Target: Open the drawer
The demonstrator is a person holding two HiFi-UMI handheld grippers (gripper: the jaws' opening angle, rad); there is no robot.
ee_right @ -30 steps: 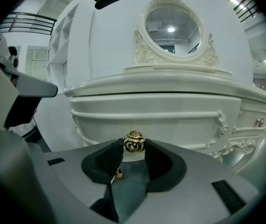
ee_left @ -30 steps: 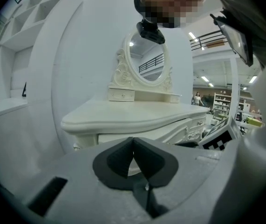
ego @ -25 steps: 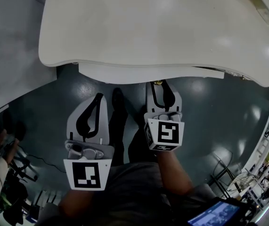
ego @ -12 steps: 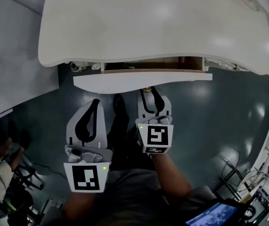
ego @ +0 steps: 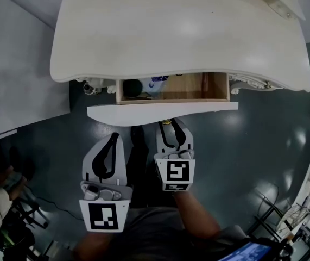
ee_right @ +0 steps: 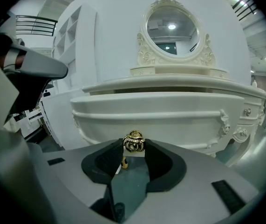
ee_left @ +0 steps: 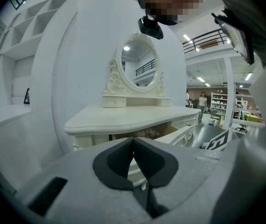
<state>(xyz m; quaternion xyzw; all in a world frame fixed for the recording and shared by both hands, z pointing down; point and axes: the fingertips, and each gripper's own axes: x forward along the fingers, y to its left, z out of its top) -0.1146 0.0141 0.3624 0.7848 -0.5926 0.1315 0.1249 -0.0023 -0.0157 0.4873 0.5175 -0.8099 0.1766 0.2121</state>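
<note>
Grips the ornate gold metal knob (ee_right: 133, 143) with the right gripper (ee_right: 133, 147), jaws clamped on its 2 sides. Finds that knob at the middle of the curved white front of the wooden drawer (ego: 163, 112). Shows the drawer pulled out from under the front edge of the cream-white wooden desk (ego: 182, 31), light-wood inside open to the head view, with a few small dark things (ego: 135, 87) at its left end, too small to name. Holds the left gripper (ego: 112, 137) just beside the right, below the drawer front and apart from it, jaws pressed together on nothing. Carries an oval mirror (ee_right: 172, 24) in a carved white frame at the desk's back.
</note>
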